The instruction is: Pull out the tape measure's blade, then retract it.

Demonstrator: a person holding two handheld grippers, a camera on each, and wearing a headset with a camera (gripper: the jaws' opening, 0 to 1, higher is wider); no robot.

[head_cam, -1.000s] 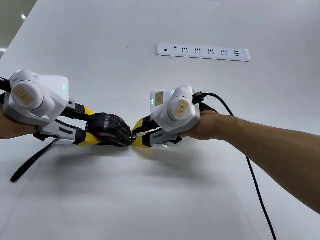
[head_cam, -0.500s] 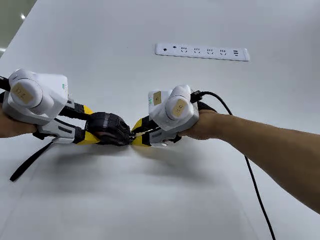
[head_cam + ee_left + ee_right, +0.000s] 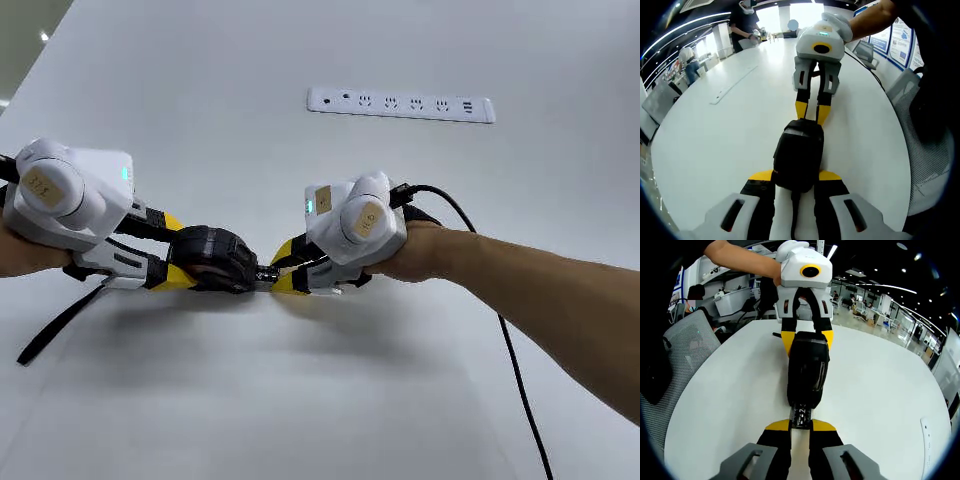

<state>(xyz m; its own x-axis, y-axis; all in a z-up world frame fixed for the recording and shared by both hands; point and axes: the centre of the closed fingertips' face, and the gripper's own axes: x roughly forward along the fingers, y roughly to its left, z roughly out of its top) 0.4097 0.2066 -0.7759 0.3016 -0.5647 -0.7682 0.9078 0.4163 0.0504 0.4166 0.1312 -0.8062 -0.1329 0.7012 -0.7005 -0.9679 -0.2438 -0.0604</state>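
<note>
The tape measure (image 3: 212, 258), a black case, sits low over the white counter (image 3: 300, 400), just left of centre in the head view, caught between the two tools that face each other nose to nose. The left tool (image 3: 185, 252) comes in from the left edge of the frame and has its yellow-tipped jaws clamped on the sides of the case. A short piece of blade (image 3: 801, 417) shows at the case's mouth, printed with numbers, and the right tool (image 3: 283, 268) has its jaws closed together on that end, almost touching the case. A bare forearm (image 3: 540, 290) runs from the right tool to the lower right corner. A black cable (image 3: 510, 350) trails from it down the right side of the frame. A black strap (image 3: 55, 325) lies on the counter at lower left. A white power strip (image 3: 400, 104) lies well apart, upper centre.
</note>
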